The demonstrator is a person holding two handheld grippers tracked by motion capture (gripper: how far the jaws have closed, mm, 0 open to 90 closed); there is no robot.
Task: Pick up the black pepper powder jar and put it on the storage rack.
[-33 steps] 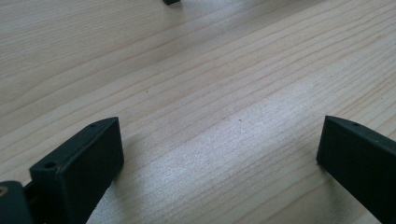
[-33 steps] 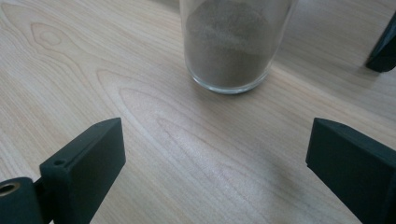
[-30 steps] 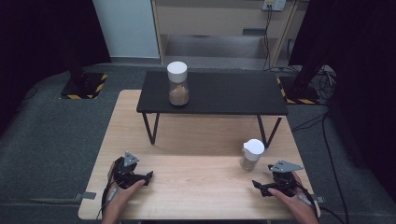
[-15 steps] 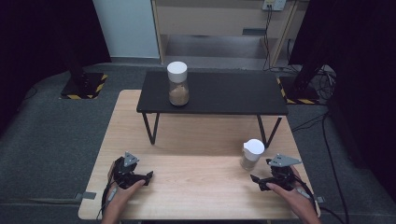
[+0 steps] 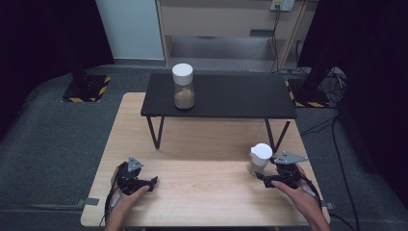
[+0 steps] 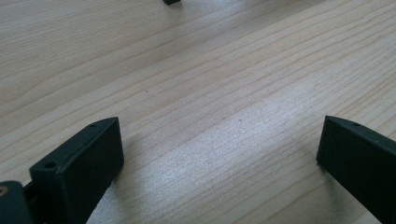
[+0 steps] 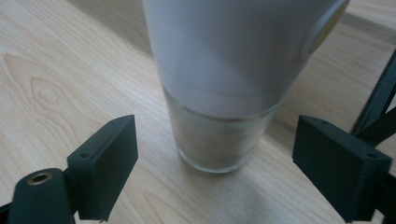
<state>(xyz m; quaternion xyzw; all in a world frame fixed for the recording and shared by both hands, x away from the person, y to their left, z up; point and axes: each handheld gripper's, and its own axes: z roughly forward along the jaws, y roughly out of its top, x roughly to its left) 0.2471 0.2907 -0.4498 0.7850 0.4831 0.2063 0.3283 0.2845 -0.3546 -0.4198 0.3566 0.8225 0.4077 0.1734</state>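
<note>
A pale wooden table (image 5: 202,144) carried a black shelf (image 5: 219,96) along its far edge, a jar (image 5: 183,86) standing toward the shelf's left end. Near the table's right edge a second, white-lidded jar (image 5: 260,159) stood upright just ahead of the right gripper (image 5: 267,179), whose jaws had just been closing yet flanked it without touching. The left gripper (image 5: 148,183) lay open near the front-left corner, well apart.

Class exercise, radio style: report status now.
Right gripper closing, pads clear of white-lidded jar. Left gripper open, idle on table. Nothing in the way.
</note>
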